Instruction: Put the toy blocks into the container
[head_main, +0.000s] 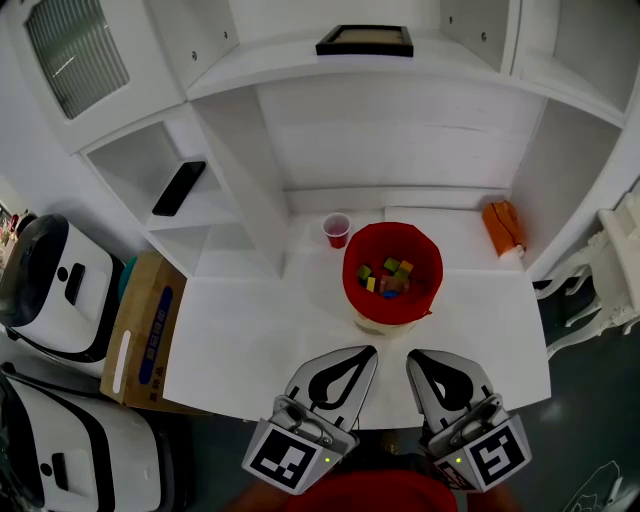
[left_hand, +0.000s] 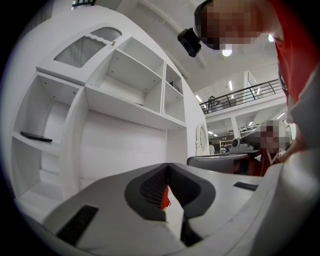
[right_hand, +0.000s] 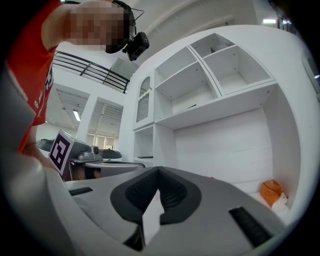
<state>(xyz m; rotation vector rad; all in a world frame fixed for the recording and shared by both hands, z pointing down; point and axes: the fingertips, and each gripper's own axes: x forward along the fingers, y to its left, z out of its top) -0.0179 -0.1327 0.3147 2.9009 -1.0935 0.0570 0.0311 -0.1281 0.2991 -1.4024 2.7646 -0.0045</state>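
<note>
Both pairs of jaws are pressed together and hold nothing. The left gripper (head_main: 363, 353) and right gripper (head_main: 418, 358) lie side by side. Just ahead of their tips stands the red container (head_main: 352, 287) with the toy blocks (head_main: 385, 278) inside. A small red cup (head_main: 337, 230) sits beyond.

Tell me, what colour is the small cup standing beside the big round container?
Red: the small plastic cup shows clearest in the head view.
</note>
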